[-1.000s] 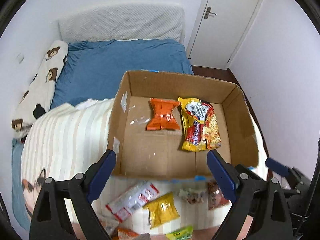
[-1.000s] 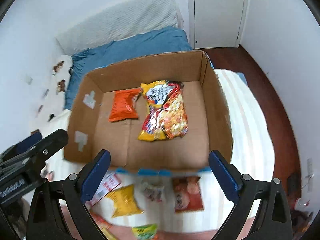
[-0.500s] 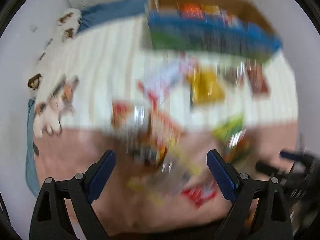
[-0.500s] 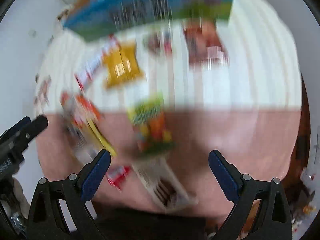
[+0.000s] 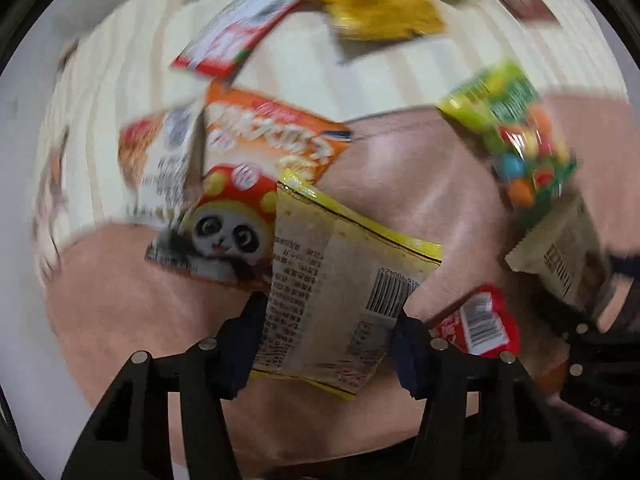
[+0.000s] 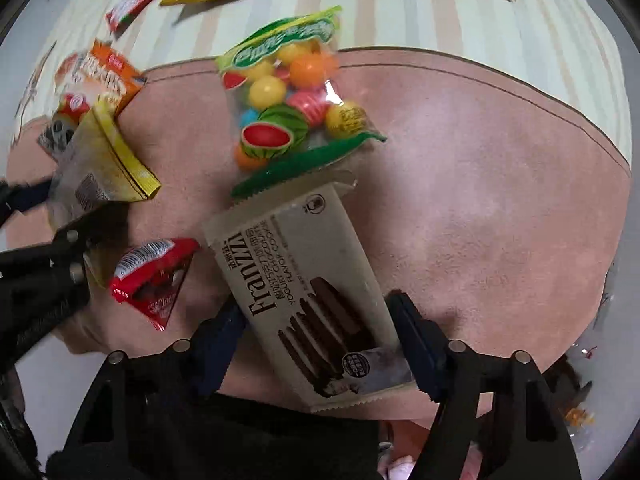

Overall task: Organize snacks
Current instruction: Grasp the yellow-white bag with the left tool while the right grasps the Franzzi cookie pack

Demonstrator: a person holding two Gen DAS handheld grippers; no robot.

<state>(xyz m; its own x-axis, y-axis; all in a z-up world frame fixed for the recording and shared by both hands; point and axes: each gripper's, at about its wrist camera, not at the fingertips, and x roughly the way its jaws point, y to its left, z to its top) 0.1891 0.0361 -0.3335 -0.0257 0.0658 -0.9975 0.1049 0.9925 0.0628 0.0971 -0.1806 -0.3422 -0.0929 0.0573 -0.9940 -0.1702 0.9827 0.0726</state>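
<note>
A yellow-edged snack packet (image 5: 340,272) lies back side up on the pink blanket (image 5: 420,184). My left gripper (image 5: 328,340) points down over it, jaws closing, and both pads touch its long edges. In the right wrist view a beige Franzzi cookie pack (image 6: 304,280) lies between the jaws of my right gripper (image 6: 316,340), which are closing too, with the pads against its sides. The left gripper's black frame (image 6: 48,264) shows at that view's left edge.
An orange panda packet (image 5: 248,168) partly underlies the yellow one. A green bag of gum balls (image 6: 292,108) touches the cookie pack's far end. A small red packet (image 6: 152,276) lies between the grippers. More packets (image 5: 376,0) lie on the striped cover (image 6: 400,12) beyond.
Both grippers swung away from the cardboard box, dropped down over the loose snacks on the bed, and narrowed their jaws onto a packet each.
</note>
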